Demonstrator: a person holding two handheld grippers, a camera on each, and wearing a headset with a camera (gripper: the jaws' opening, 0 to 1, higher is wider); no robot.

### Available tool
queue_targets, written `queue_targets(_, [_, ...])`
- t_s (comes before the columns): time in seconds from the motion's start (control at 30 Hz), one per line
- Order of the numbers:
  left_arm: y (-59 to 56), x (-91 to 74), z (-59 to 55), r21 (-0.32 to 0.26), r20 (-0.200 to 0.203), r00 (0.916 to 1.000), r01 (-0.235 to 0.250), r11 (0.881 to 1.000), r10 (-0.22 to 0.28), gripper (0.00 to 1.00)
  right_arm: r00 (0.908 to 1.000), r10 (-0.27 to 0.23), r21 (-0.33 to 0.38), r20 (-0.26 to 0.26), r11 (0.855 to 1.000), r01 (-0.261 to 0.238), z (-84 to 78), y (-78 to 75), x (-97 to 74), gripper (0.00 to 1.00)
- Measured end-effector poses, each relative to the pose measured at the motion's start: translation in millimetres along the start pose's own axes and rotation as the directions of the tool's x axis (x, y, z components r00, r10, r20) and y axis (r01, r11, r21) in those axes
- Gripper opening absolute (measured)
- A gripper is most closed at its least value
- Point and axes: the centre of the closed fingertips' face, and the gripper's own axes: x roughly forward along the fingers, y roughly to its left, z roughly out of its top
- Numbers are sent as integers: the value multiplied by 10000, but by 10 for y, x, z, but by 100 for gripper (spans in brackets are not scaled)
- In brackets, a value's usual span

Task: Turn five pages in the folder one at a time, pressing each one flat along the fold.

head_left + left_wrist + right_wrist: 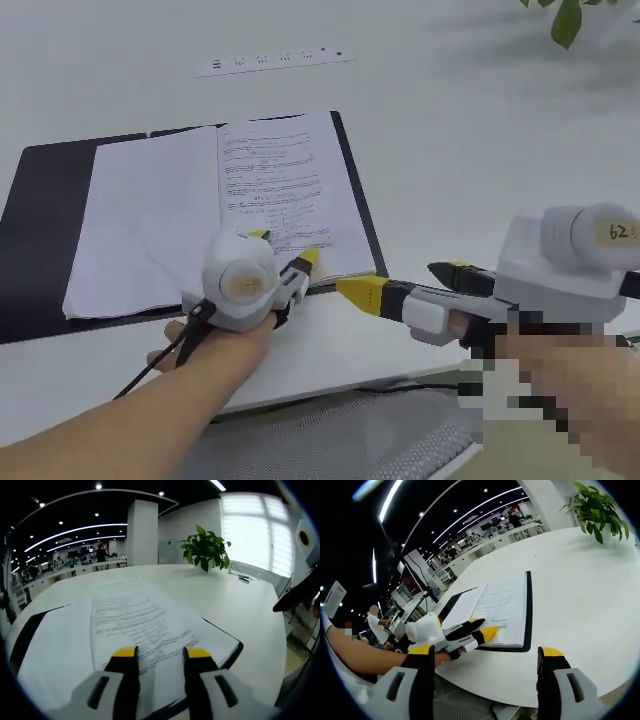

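**Ana:** What is the biggest thing here?

**Ben:** A big white table (480, 120).

**Ana:** Where is the folder?

**Ben:** The black folder (40, 200) lies open and flat on the table, close to the person's edge. A blank page (150, 220) lies on one half, and it is a bit wavy. A printed page (275, 180) lies on the other half, right next to the fold.

**Ana:** Is there something green?

**Ben:** Yes, a leafy plant (206, 550) stands far back on the table, well away from the folder.

**Ana:** What about the left gripper?

**Ben:** The left gripper (161, 652) is over the near edge of the printed page. Its two yellow-tipped fingers (125, 653) are a little way apart, and they hold nothing. I cannot tell if they touch the paper.

**Ana:** And the right one?

**Ben:** The right gripper (408, 282) hangs beside the folder's near corner, off the paper. Its fingers (550, 652) are spread wide and hold nothing too.

**Ana:** Anything small?

**Ben:** A white socket strip (275, 60) lies on the table, past the folder.
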Motion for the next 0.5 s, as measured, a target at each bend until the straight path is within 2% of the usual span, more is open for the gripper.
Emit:
queue_targets(0.07, [-16, -5, -3, 110, -31, 10000, 54, 9999, -54, 32, 10000, 29, -21, -11, 10000, -29, 2, 4, 12, 83])
queue_targets(0.23, [-16, -9, -2, -23, -17, 10000, 11, 10000, -11, 31, 10000, 67, -45, -66, 10000, -68, -4, 13, 41, 83])
queue_targets(0.27, [2, -9, 3, -198, 2, 10000, -49, 9998, 49, 28, 9999, 88, -30, -93, 10000, -88, -7, 17, 47, 83])
queue_targets(0.3, [59, -13, 5, -523, 21, 9994, -333, 9981, 335, 19, 9999, 94, -49, -115, 9999, -94, -11, 18, 52, 83])
queue_targets(0.33, [102, -7, 14, -1119, 101, 9993, -342, 9931, 355, 17, 9998, 85, -83, -167, 9999, -86, -16, 12, 61, 83])
queue_targets(0.37, [113, -9, 8, -757, 61, 9995, -305, 9967, 311, 16, 9998, 89, -103, -184, 9999, -91, -17, 9, 65, 83])
queue_targets(0.4, [95, -10, 6, -644, 41, 9996, -267, 9976, 270, 16, 9998, 93, -116, -199, 9999, -95, -17, 5, 72, 83])
queue_targets(0.5, [130, -6, 15, -981, 11, 9992, -397, 9944, 400, 12, 9997, 135, -93, -204, 9999, -137, 3, -13, 107, 82])
